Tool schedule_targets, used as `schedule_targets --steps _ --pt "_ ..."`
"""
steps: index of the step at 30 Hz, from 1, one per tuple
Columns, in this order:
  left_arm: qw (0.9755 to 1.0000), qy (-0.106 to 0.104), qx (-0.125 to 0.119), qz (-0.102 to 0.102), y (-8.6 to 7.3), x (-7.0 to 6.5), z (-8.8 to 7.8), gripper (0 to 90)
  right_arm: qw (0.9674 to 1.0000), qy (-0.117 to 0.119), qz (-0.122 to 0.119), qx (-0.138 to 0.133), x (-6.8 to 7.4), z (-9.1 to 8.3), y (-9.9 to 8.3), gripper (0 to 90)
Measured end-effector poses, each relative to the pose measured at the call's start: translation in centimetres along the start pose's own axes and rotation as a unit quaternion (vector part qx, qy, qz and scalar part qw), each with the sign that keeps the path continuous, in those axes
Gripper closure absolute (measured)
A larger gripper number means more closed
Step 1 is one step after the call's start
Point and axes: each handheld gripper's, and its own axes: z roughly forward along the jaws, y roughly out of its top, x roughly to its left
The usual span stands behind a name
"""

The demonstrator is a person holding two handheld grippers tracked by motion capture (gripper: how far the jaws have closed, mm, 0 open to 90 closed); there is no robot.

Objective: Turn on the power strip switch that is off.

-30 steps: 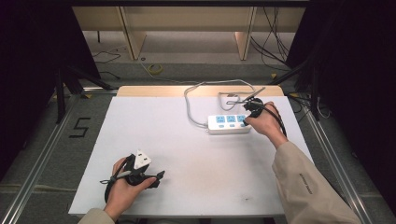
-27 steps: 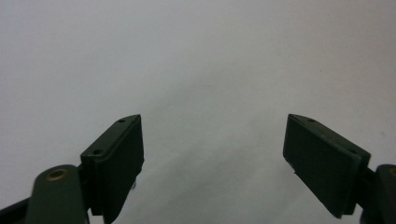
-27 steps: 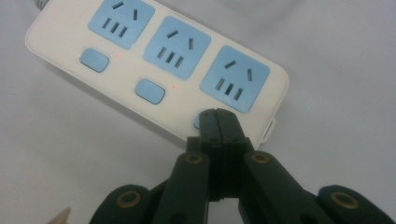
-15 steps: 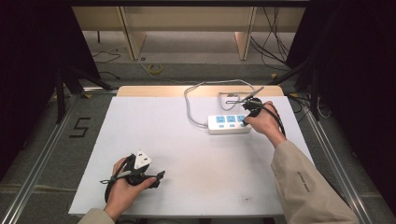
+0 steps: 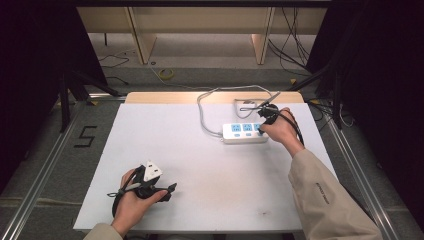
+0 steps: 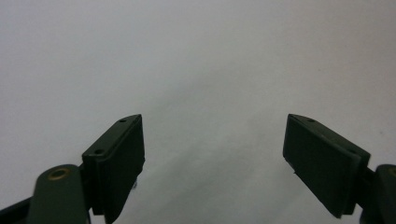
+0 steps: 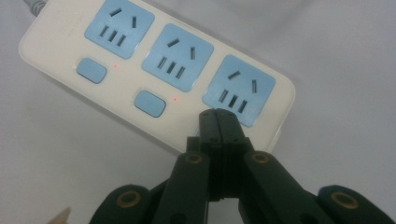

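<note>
A white power strip (image 5: pixel 245 133) with three blue sockets lies at the table's far right, its grey cable (image 5: pixel 204 111) looping off the far edge. My right gripper (image 5: pixel 261 130) is shut, its tips (image 7: pixel 218 116) down on the strip's near edge below the end socket (image 7: pixel 239 89). Two blue switches (image 7: pixel 150 102) show, each with a small red light beside it; the spot under the tips is hidden. My left gripper (image 5: pixel 169 189) rests at the table's near left, open (image 6: pixel 212 154), with nothing but bare table between its jaws.
The white table (image 5: pixel 200 165) has a wooden strip (image 5: pixel 160 97) along its far edge. Metal rails (image 5: pixel 45 165) run along both sides. A black "5" (image 5: pixel 86 136) is marked on the floor at the left. Loose cables (image 5: pixel 295 45) lie on the floor beyond.
</note>
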Motion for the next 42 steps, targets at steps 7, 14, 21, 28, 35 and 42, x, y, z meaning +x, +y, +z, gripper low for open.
schedule_targets --steps 7,14,21,28,35,42 --pt "1.0000 0.000 -0.001 0.000 0.01 -0.02 -0.02 20.7 1.0000 -0.001 -0.001 0.002 -0.01 0.20 0.14 90.0" --pt "1.0000 0.000 -0.001 0.000 0.03 -0.02 -0.04 20.8 1.0000 -0.002 0.000 0.003 0.09 0.35 0.24 90.0" --pt "1.0000 0.001 -0.003 0.001 0.01 -0.02 -0.05 21.0 1.0000 -0.005 -0.001 0.004 0.24 0.43 0.39 90.0" --pt "1.0000 0.001 -0.005 0.001 0.01 -0.03 -0.05 21.1 0.9999 -0.008 -0.004 0.006 0.27 0.54 0.39 90.0" --pt "1.0000 0.000 -0.004 0.002 0.05 -0.06 -0.04 21.2 0.9999 -0.011 -0.008 0.008 0.33 0.62 0.43 90.0" --pt "1.0000 -0.001 -0.005 0.000 0.02 -0.05 -0.05 21.5 0.9999 -0.009 -0.004 0.011 0.31 0.71 0.48 90.0"
